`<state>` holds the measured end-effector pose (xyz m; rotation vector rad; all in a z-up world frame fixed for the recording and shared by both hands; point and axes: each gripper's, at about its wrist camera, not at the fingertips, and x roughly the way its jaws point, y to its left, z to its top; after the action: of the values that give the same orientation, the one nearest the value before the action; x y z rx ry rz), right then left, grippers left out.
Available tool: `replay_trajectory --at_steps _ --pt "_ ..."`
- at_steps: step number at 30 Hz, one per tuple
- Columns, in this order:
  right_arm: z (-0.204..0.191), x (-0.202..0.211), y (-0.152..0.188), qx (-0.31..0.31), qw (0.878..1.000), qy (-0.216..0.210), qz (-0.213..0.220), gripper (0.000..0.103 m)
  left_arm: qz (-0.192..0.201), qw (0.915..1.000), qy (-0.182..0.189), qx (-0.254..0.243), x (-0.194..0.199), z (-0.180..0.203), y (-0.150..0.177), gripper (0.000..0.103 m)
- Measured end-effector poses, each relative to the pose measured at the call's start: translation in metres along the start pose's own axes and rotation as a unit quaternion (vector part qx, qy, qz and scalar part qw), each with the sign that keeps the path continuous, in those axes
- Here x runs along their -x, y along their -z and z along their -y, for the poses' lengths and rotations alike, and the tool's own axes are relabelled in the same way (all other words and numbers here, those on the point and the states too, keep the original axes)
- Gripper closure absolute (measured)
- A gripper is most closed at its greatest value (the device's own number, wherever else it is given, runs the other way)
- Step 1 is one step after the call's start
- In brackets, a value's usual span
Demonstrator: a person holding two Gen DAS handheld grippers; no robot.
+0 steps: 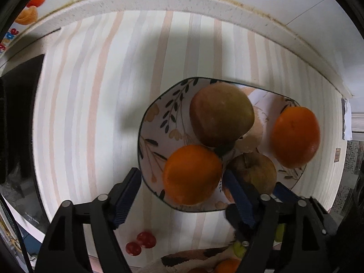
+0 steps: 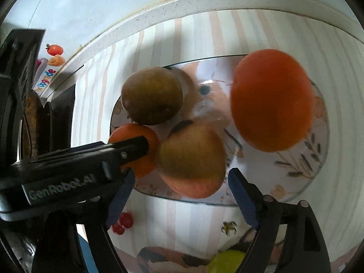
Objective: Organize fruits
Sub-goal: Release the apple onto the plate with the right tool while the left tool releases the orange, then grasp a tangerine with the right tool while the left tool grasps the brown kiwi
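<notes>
A leaf-patterned plate (image 1: 157, 122) (image 2: 302, 166) sits on the striped tablecloth and holds two oranges and two green-red apples. My left gripper (image 1: 182, 190) is open, its fingers either side of the near orange (image 1: 192, 175) without gripping it. The far apple (image 1: 221, 115) lies behind it, the second orange (image 1: 295, 136) at the plate's right. My right gripper (image 2: 176, 192) is open around the near apple (image 2: 192, 157). The left gripper's finger (image 2: 127, 147) crosses the near orange (image 2: 150, 152) in the right wrist view. The big orange (image 2: 271, 100) and far apple (image 2: 151, 95) lie beyond.
Two red cherry tomatoes (image 1: 141, 243) (image 2: 122, 223) lie on the cloth before the plate. A second patterned plate (image 1: 191, 257) (image 2: 163, 259) at the near edge holds green fruit (image 2: 225, 261) and an orange (image 1: 227, 265). A dark object (image 1: 20, 118) stands left; the counter's raised rim (image 1: 159, 2) runs behind.
</notes>
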<state>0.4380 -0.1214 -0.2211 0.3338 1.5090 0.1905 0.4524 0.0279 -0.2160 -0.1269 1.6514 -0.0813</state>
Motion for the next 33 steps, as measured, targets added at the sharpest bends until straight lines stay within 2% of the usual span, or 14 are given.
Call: replay_trajectory --at_steps 1,3,11,18,23,33 --pt "0.001 0.005 0.002 -0.002 1.000 0.006 0.000 0.010 0.005 1.0000 0.000 -0.001 0.004 0.000 0.005 0.025" --pt "0.005 0.015 0.006 -0.003 1.000 0.025 0.003 0.007 0.015 0.9999 -0.004 0.000 0.012 -0.001 0.013 0.025" --pt "0.027 0.054 0.029 -0.004 0.996 0.087 0.028 0.007 0.076 0.9962 -0.041 -0.008 0.044 -0.009 0.061 0.025" --pt "0.020 0.092 0.054 0.009 0.991 0.117 0.066 0.007 0.114 0.9921 -0.048 -0.020 0.072 -0.005 0.098 0.025" --pt "0.013 0.113 0.074 0.024 0.988 0.129 0.088 0.007 0.141 0.9889 -0.042 -0.020 0.094 -0.001 0.124 0.025" --pt "-0.007 0.161 0.118 0.040 0.983 0.123 0.133 0.007 0.184 0.9821 -0.033 -0.020 0.132 -0.001 0.173 0.025"
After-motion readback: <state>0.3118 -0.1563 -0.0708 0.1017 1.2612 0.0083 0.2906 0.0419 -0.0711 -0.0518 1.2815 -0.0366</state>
